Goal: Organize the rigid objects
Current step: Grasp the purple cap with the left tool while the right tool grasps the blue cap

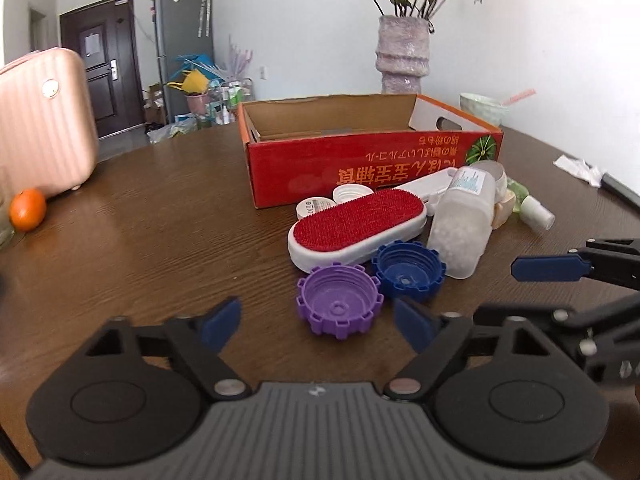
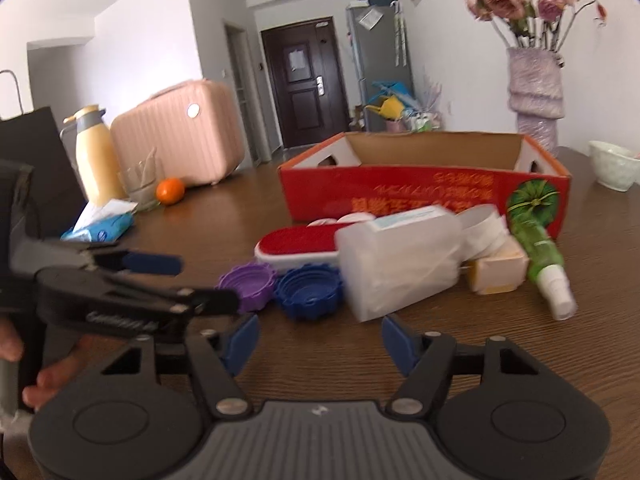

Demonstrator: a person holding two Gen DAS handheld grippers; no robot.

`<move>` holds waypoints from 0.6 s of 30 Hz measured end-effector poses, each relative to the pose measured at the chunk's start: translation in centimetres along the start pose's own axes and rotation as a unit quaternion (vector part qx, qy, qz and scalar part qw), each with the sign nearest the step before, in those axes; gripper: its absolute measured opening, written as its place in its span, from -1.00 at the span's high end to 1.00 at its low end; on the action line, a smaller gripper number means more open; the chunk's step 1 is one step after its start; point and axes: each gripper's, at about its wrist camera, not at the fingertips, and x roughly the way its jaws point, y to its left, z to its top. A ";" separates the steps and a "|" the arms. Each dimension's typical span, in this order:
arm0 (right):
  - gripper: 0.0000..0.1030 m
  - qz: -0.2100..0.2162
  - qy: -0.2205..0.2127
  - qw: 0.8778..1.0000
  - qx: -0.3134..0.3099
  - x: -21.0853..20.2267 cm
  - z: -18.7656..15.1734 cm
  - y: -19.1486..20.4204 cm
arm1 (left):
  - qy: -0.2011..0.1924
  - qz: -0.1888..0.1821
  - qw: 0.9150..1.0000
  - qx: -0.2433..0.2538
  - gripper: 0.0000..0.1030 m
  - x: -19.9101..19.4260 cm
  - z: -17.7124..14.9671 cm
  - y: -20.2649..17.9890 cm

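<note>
A brown table (image 1: 160,232) holds an open red box (image 1: 360,160). Just before the box lies a cluster: a red brush (image 1: 356,224), a clear bottle (image 1: 464,224), and purple (image 1: 340,304) and blue (image 1: 408,268) caps touching each other. The left gripper (image 1: 316,324) and right gripper (image 2: 316,340) hover near them, jaws parted and empty.

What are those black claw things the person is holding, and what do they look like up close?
Two matching hand-held grippers. The left gripper and the right gripper each have a ribbed grey body, two round black discs, angular black linkage arms with silver pivot pins, and blue pads on the fingertips. No cables or sleeves are visible.
</note>
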 end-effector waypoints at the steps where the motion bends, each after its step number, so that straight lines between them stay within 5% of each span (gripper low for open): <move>1: -0.30 0.004 -0.001 1.000 -0.005 0.2 0.0 0.2 | 0.007 -0.002 1.000 0.001 -0.42 0.3 0.1 0.1; 10: -0.15 0.007 0.012 0.999 -0.034 2.3 0.8 0.7 | 0.023 -0.073 0.997 0.001 -0.30 2.1 0.9 1.0; 12: -0.15 0.010 0.013 0.999 -0.031 2.6 1.0 0.6 | 0.025 -0.076 0.997 -0.001 -0.07 2.5 0.8 1.0; 18: -0.12 -0.006 0.022 0.999 -0.035 4.0 1.6 1.2 | 0.013 -0.068 0.998 -0.006 -0.06 1.8 0.2 1.3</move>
